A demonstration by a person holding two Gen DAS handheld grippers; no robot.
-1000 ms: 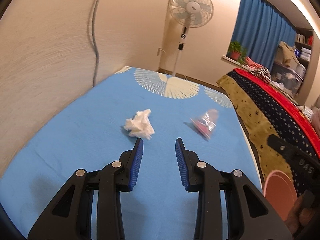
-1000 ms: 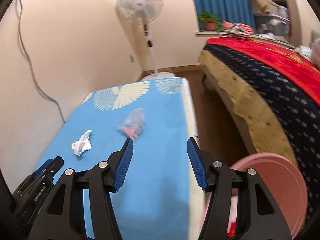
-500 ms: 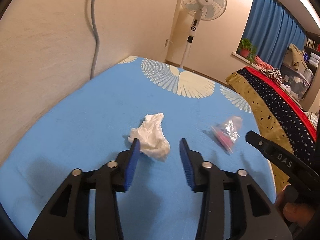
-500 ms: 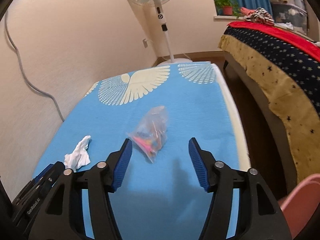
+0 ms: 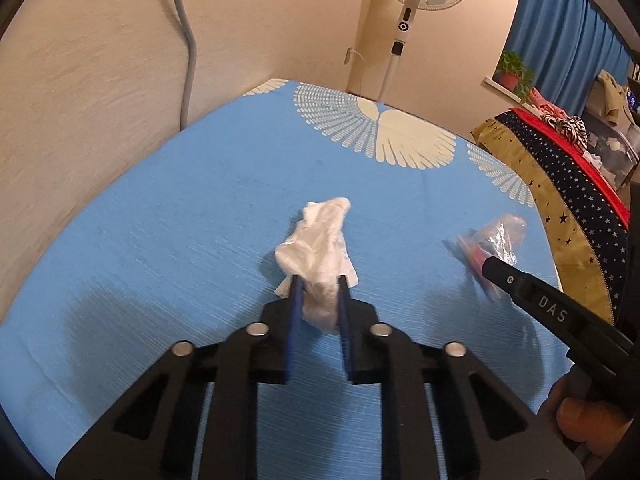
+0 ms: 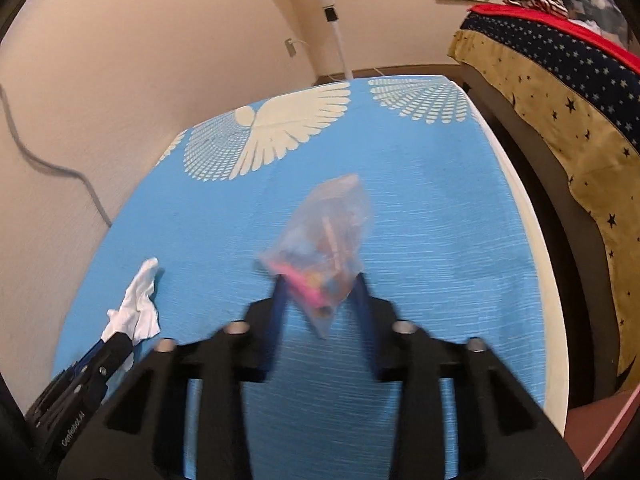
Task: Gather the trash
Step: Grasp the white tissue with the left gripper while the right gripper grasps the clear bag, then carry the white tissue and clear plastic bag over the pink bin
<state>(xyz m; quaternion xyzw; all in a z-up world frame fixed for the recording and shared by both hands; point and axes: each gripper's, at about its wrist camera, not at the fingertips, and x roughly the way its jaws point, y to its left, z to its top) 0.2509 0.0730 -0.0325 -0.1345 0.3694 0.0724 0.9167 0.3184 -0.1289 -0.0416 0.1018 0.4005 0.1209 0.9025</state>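
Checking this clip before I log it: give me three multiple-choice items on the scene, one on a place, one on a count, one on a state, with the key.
1. Where does the crumpled tissue lie?
A. on the pink bin
B. on the blue bedsheet, between the left gripper fingers
C. on the starred blanket

2. How many pieces of trash are on the sheet?
A. one
B. two
C. four

3. What is between the right gripper fingers?
A. nothing
B. the tissue
C. a clear plastic bag with colourful contents

Key: 1 B, the left wrist view shows the tissue on the sheet with the blue fingers pressing its near end as the jaws are closing. 2 B, only the tissue and the bag show. 3 C, the right wrist view shows the bag's lower end between the closing fingers; blur hides whether they press it.
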